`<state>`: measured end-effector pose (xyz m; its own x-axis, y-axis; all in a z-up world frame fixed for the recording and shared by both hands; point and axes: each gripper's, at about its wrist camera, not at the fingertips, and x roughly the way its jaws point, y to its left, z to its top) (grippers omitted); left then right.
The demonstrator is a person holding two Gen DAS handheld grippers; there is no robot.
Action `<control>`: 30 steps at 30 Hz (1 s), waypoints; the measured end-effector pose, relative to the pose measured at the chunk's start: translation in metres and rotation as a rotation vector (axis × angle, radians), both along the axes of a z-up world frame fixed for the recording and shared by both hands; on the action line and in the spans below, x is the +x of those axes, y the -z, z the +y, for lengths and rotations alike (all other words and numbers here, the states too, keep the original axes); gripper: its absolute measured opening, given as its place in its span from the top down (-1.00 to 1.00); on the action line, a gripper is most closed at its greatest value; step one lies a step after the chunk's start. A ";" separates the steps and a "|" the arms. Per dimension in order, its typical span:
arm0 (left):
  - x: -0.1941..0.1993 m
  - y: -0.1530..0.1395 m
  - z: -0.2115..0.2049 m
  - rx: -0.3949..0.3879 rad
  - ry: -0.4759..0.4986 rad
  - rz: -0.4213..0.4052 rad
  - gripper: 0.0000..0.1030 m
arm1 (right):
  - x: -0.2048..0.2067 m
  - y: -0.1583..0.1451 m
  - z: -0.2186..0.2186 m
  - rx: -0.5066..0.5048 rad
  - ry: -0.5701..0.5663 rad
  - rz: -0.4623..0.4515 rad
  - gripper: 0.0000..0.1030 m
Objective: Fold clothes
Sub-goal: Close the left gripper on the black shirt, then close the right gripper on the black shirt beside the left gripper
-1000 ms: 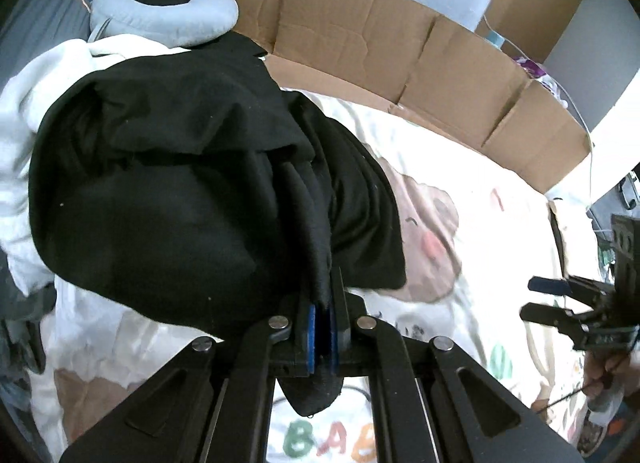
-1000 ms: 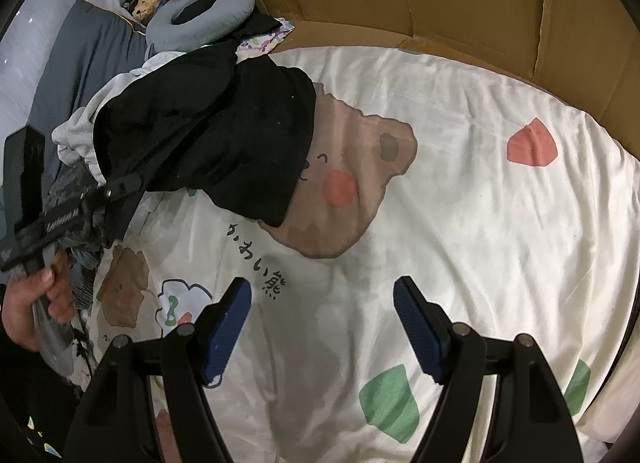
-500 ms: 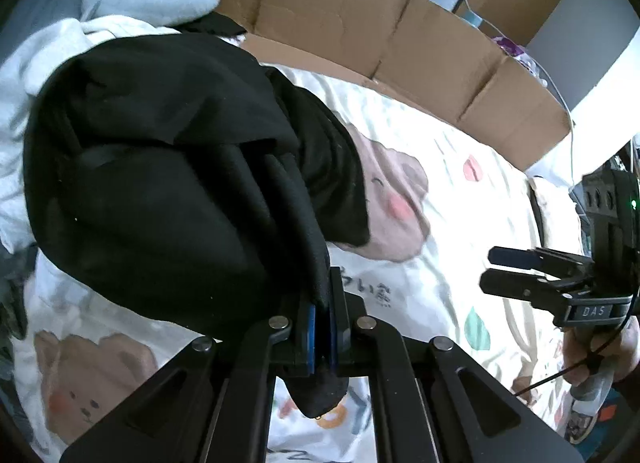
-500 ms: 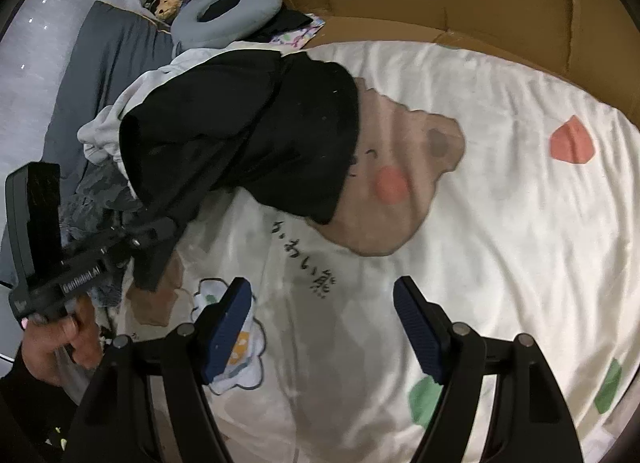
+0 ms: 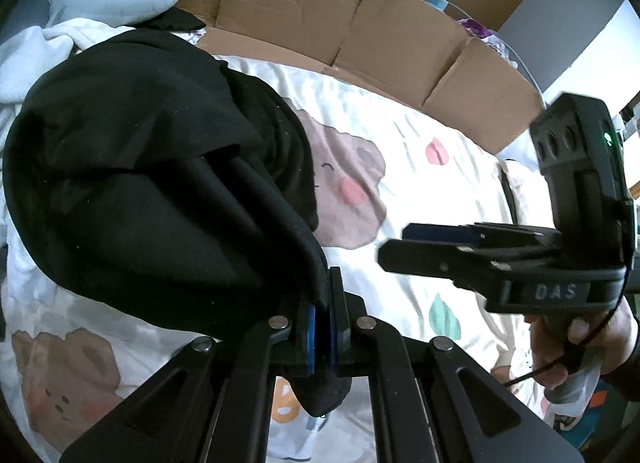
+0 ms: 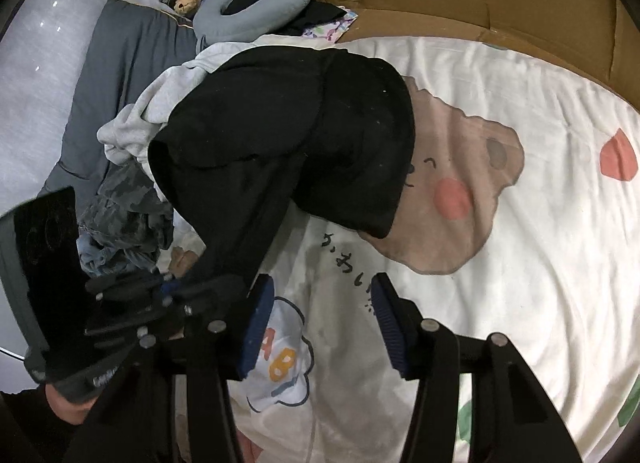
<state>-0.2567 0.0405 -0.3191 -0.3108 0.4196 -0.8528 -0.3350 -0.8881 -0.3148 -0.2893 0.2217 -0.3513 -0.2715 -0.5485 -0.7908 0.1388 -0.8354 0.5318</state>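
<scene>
A black garment [image 5: 160, 183] lies bunched on the cream bear-print sheet [image 5: 420, 191], one strip of it stretched up to my left gripper [image 5: 322, 295], which is shut on its edge. In the right wrist view the same black garment [image 6: 300, 135] runs down-left to the left gripper [image 6: 160, 287], held by a hand at the frame's lower left. My right gripper [image 6: 320, 303] hovers over the sheet [image 6: 500, 283] just right of that strip. Its jaws are closing, with nothing between the blue pads [image 6: 258, 315]. From the left wrist the right gripper [image 5: 400, 243] appears close at the right.
A cardboard wall [image 5: 320, 15] rims the far side of the sheet. Left of the black garment lie a pale hoodie [image 6: 140, 119], a camouflage garment [image 6: 124, 207], a blue neck pillow [image 6: 256, 3] and a grey cushion [image 6: 112, 47].
The right gripper has come much closer to the left one and its jaws have narrowed. The left gripper keeps its pinch on the black garment, which has shifted with it.
</scene>
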 end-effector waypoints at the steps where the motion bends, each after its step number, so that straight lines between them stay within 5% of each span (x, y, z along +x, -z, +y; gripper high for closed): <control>1: 0.001 0.000 0.000 0.008 0.005 0.000 0.93 | -0.001 0.000 0.000 -0.015 0.004 -0.007 0.04; 12: 0.024 -0.001 0.019 0.095 0.099 -0.016 0.93 | -0.004 0.016 -0.012 -0.137 -0.003 -0.097 -0.06; 13: 0.026 -0.003 0.021 0.101 0.105 -0.017 0.93 | -0.004 0.018 -0.011 -0.158 -0.010 -0.107 -0.03; 16: 0.025 -0.001 0.026 0.100 0.130 -0.048 0.93 | -0.003 0.022 -0.007 -0.212 -0.033 -0.125 0.88; 22: 0.019 -0.004 0.008 0.091 0.091 -0.111 0.89 | 0.003 0.016 0.005 -0.209 -0.022 -0.095 0.90; 28: 0.009 -0.014 -0.020 0.017 -0.002 -0.069 0.69 | 0.005 0.009 0.024 -0.180 0.010 -0.072 0.90; 30: -0.003 -0.010 -0.029 -0.029 -0.033 -0.035 0.40 | 0.005 0.008 0.031 -0.176 0.023 -0.066 0.90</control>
